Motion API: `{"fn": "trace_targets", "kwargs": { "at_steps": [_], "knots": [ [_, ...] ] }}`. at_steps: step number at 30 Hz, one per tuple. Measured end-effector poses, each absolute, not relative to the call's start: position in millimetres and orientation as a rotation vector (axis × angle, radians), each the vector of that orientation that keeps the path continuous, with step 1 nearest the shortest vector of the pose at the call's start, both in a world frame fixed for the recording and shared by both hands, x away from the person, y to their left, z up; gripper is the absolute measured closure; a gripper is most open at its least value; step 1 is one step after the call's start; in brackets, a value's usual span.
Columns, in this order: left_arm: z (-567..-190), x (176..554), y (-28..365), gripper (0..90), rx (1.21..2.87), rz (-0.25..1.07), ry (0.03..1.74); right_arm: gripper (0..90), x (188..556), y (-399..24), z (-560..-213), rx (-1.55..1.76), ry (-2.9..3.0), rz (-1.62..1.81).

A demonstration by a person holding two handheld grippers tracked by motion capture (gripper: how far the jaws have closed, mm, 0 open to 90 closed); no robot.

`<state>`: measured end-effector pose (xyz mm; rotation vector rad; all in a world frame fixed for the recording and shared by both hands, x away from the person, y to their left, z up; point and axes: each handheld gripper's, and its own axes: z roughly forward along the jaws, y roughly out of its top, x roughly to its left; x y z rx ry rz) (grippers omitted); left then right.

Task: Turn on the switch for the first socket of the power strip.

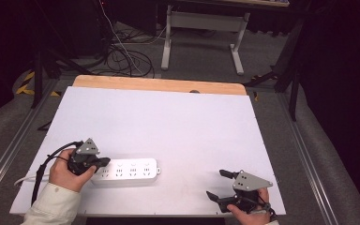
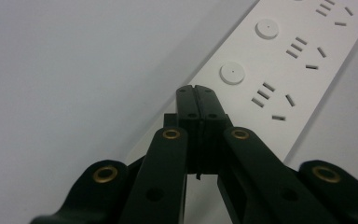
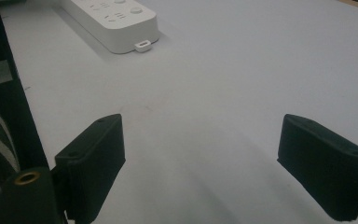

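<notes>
The white power strip (image 1: 126, 172) lies long-ways across the near part of the table (image 1: 168, 122). The left gripper (image 2: 197, 100), jaws pressed together, sits over the strip's left end. The right gripper (image 1: 218, 185), jaws wide apart and empty, waits well off past the strip's right end.

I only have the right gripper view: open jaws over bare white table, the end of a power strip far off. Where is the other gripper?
Observer: The left gripper sits at the power strip's cord end, over its top face.
Operator: Are its jaws open?
Observer: No. In the left gripper view they are pressed together, above the strip, with nothing between them.
Operator: Is anything plugged into the strip?
Observer: No plugs in the sockets I can see; each has a round button beside it.
</notes>
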<state>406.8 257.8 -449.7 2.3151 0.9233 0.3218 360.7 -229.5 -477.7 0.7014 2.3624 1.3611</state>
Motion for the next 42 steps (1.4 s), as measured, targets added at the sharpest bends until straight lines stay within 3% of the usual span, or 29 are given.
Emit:
{"fn": "trace_targets", "kwargs": {
  "at_steps": [26, 42],
  "knots": [
    [-451.6, 405.1, 255.4, 90.0, 2.339, 0.363, 0.895, 14.9, 359.7, -229.5, -476.9, 0.69, 2.365, 1.359],
    [-453.6, 406.6, 257.8, 90.0, 2.318, 0.323, 0.909, 14.9, 359.3, -228.9, -477.0, 0.687, 2.369, 1.36]
  ]
}}
